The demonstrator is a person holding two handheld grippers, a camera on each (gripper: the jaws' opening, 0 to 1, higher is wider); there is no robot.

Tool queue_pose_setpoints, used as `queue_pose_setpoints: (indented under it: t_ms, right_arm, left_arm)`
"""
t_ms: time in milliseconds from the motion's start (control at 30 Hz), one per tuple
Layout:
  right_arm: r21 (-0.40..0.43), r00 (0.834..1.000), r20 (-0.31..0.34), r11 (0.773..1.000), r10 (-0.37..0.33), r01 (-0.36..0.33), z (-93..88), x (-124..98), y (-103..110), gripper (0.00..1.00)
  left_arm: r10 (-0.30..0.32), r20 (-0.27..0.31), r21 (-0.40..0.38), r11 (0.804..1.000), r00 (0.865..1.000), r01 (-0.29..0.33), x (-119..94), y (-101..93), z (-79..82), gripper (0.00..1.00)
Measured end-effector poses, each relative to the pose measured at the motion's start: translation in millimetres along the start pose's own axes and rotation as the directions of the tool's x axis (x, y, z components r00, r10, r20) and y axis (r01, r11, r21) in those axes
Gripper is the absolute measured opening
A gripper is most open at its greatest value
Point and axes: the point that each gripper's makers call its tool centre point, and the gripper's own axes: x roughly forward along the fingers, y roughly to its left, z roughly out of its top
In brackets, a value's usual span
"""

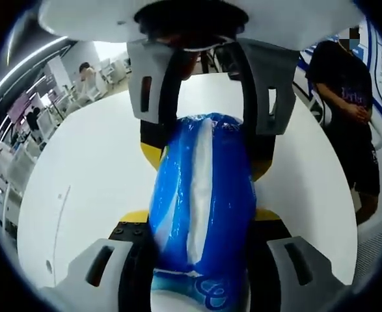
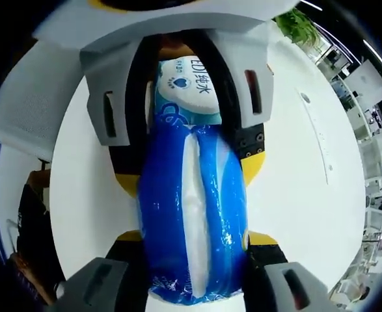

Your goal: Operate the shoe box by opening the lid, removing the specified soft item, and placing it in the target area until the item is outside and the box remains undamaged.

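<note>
Gripping blue tissue pack [image 1: 204, 201] w/ both grippers' fingers, opposite ends, above white table [image 1: 86, 195]; person [image 1: 347, 97] nearby.

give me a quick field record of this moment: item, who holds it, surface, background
item: blue and white plastic-wrapped tissue pack, a white strip showing along its middle
left gripper: jaws closed on one end of the pack
right gripper: jaws closed on the opposite end
pack position: held between the two grippers, above the white table
shoe box: cannot tell where it is
background: person in dark clothes standing beyond the table
</note>
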Motion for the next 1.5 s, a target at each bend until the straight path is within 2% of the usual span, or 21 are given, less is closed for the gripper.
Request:
queue_pose_setpoints:
  t_ms: [467,933,1100,1267,1500]
  right_arm:
    - [0.02,1.0,0.004,1.0,0.0,-0.001,-2.7,5,-1,0.56]
    - [0.014,1.0,0.003,1.0,-0.013,0.013,-3.9,2,-3,0.57]
    - [0.015,1.0,-0.011,1.0,-0.02,0.02,-8.4,-1,-3,0.56]
    - [0.025,0.999,-0.005,0.999,-0.032,0.032,-7.0,-5,-4,0.57]
    - [0.038,0.999,-0.002,0.998,-0.046,0.046,-2.2,-10,-3,0.56]
  left_arm:
    - [-0.003,0.006,-0.042,0.999,1.0,0.003,1,-2.8,-3.4,0.56]
    - [0.006,0.009,-0.016,1.0,1.0,-0.006,-2,0.6,-2.9,0.57]
    - [0.001,0.002,-0.014,1.0,1.0,-0.001,-5,-1.3,-0.8,0.53]
    - [0.0,-0.025,-0.004,1.0,1.0,0.0,-7,-2.3,-8.0,0.49]
    - [0.018,-0.009,-0.012,1.0,1.0,-0.019,-22,3.8,-5.5,0.48]
